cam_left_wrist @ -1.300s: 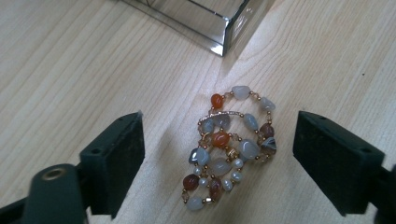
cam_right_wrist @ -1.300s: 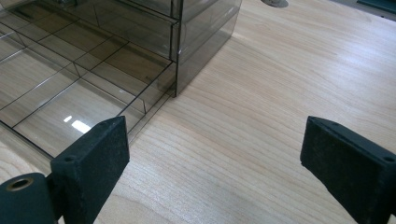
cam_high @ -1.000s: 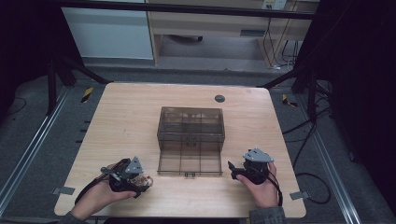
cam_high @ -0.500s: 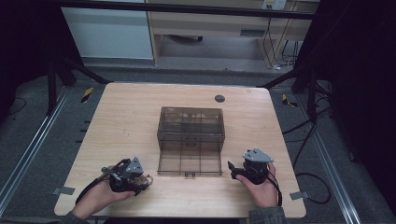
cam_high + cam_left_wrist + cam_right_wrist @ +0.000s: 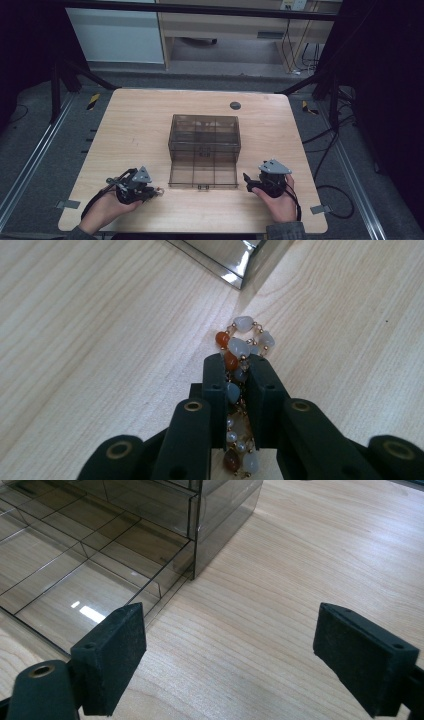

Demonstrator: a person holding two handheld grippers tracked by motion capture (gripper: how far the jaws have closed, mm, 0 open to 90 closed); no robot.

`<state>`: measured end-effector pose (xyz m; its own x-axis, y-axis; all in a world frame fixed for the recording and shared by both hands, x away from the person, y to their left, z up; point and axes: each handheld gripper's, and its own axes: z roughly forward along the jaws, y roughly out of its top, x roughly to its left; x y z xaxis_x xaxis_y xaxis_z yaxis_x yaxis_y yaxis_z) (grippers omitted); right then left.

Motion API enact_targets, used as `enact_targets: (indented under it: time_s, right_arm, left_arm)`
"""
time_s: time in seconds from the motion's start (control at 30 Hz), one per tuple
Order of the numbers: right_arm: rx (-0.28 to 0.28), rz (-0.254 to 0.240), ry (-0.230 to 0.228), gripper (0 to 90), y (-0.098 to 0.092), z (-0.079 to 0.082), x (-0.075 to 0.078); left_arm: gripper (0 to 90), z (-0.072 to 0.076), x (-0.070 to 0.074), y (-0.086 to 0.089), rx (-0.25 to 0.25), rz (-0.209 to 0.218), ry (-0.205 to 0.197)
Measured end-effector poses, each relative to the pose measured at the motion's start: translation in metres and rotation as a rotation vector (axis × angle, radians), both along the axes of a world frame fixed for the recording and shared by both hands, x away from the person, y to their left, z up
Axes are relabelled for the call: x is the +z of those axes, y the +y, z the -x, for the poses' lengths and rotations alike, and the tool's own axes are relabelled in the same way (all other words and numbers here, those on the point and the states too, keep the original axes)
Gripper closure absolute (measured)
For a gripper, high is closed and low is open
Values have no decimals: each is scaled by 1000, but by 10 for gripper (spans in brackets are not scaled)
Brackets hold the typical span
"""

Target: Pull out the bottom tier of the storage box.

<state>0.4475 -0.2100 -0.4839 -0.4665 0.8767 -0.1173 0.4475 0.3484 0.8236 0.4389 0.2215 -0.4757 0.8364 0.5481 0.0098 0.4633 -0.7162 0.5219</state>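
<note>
A bracelet of white, pale blue and orange beads lies on the wooden table, just left of the pulled-out drawer of a smoky clear box. My left gripper has just been closing and its pads now pinch the bracelet, whose bead loop sticks out past the tips. In the high view the left gripper rests low on the table at the front left, with the bracelet at its tip. My right gripper stands open and holds nothing, beside the drawer; in the high view the right gripper is at the front right.
The drawer has several divided compartments and a small front handle. A round black cap sits in the table's far side. Cables hang off the right edge. A corner of the box lies just beyond the bracelet.
The left gripper's jaws have drawn together onto the bracelet. Both hands have stayed where they were, and the right gripper's jaws look the same.
</note>
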Motion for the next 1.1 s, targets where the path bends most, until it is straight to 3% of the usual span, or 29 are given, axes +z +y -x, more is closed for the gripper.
enact_targets:
  time_s: [0.17, 0.57, 0.8, 0.93, 0.97, 1.0, 1.03, 1.1]
  right_arm:
    - [0, 0, 2, 141, 0, 0, 0]
    - [4, -9, -8, 137, -1, 0, 0]
    - [2, -5, -6, 137, 0, 0, 0]
    - [0, -6, -3, 137, -1, 0, -1]
    - [1, -3, -3, 137, -1, -1, -1]
    - [1, -1, -4, 137, -1, -1, -1]
    - [2, -3, -5, 137, -1, -1, -1]
    - [-1, -2, -10, 138, -2, -1, 0]
  left_arm:
    - [814, 0, 4, 3, -3, 3, 1]
    - [820, 7, 28, 0, -25, 39, -59]
    - [821, 7, 38, 2, -20, 71, -62]
    - [822, 5, 47, -2, -35, 72, -81]
    - [822, 2, 50, -4, -53, 74, -104]
    - [822, 3, 53, -5, -44, 61, -88]
    - [822, 1, 56, -7, -53, 63, -111]
    - [823, -1, 64, -8, -40, 65, -99]
